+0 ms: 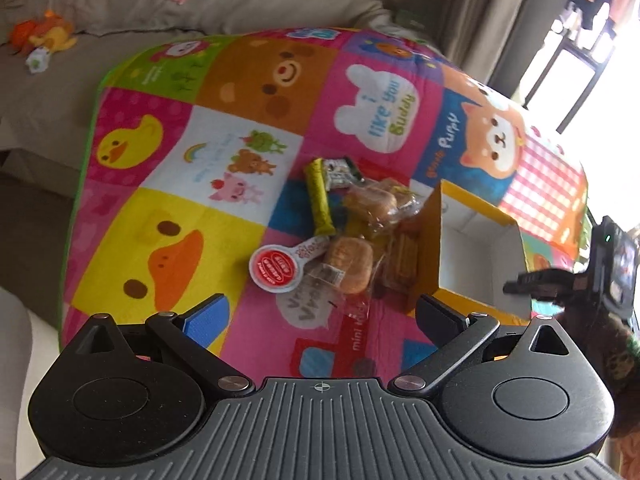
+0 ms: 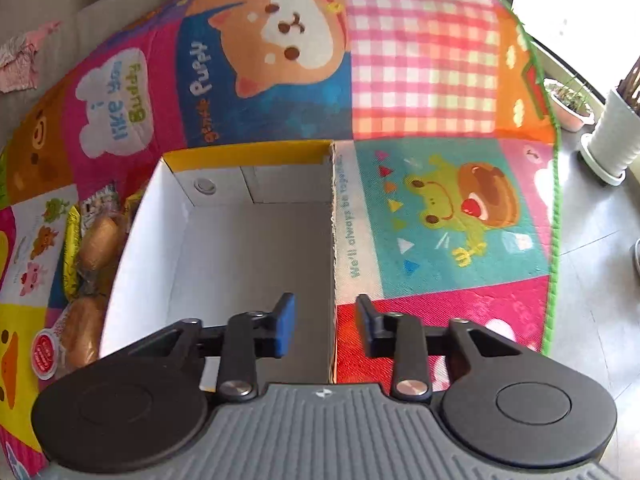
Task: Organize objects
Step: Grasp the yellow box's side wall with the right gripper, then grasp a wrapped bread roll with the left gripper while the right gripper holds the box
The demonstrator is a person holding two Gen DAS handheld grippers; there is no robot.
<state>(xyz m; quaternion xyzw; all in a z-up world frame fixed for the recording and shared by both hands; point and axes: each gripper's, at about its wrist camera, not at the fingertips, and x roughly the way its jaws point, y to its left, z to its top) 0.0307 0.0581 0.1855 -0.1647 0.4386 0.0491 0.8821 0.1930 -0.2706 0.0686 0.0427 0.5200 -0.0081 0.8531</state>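
Patchwork play mat in bright cartoon squares, with ducks, a bear and a puppy, covered most of both views. On it stood an open cardboard box, yellow outside and white inside.

My right gripper hung over the box's near right wall. Its fingers stood apart on either side of that wall, one inside the box and one outside, and neither pad pressed on the cardboard.

My left gripper hovered above the mat with its fingers spread wide and nothing between them.

The snacks lay in a heap on the mat, just outside the box's yellow left wall. Among them were two brown buns in clear wrappers, a long yellow-green wrapped bar and a small round cup with a red foil lid.
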